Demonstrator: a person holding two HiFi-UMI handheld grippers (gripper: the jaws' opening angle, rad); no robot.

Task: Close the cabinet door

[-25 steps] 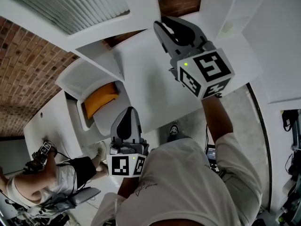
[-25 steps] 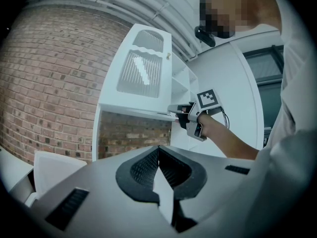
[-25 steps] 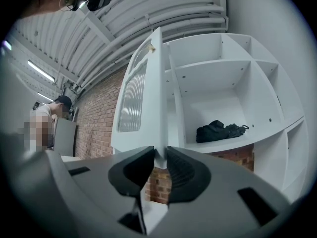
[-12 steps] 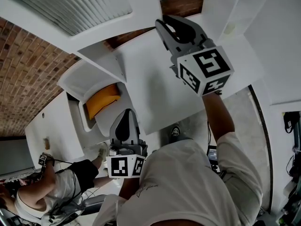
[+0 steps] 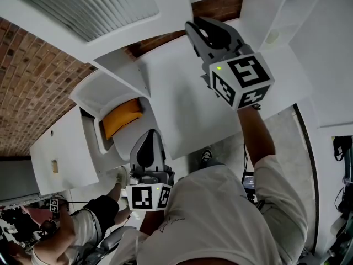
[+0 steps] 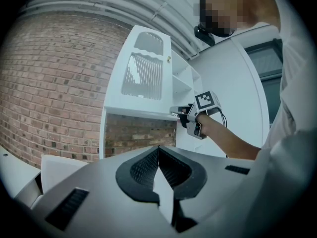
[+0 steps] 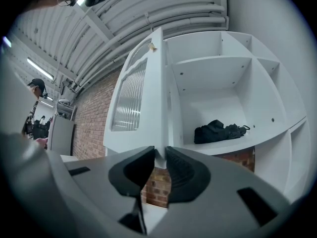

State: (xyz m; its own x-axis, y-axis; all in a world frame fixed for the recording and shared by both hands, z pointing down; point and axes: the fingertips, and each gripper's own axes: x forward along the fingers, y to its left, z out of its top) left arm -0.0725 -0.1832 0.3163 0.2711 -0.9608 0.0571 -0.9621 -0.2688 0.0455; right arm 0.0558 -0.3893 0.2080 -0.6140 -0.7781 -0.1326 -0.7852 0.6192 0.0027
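Note:
The white cabinet door (image 7: 132,103) with a ribbed glass pane stands open, edge-on in the right gripper view. My right gripper (image 7: 159,158) is shut on the door's lower edge, one jaw on each side of it. The head view has that gripper (image 5: 194,28) raised high against the white panel below the ribbed pane (image 5: 88,4). In the left gripper view the door (image 6: 143,76) shows from its front, with the right gripper (image 6: 178,114) at its bottom corner. My left gripper (image 6: 158,151) is shut on nothing and hangs low (image 5: 148,143) in front of the body.
Open white shelves (image 7: 213,66) hold a black bag (image 7: 218,131). A brick wall (image 6: 54,83) runs behind and to the left of the cabinet. An orange object (image 5: 120,117) lies in a white compartment below. A seated person (image 5: 71,231) is at the lower left.
Both grippers have stayed almost where they were, the right one still on the door's edge. The seated person at the lower left has shifted down and left in the head view.

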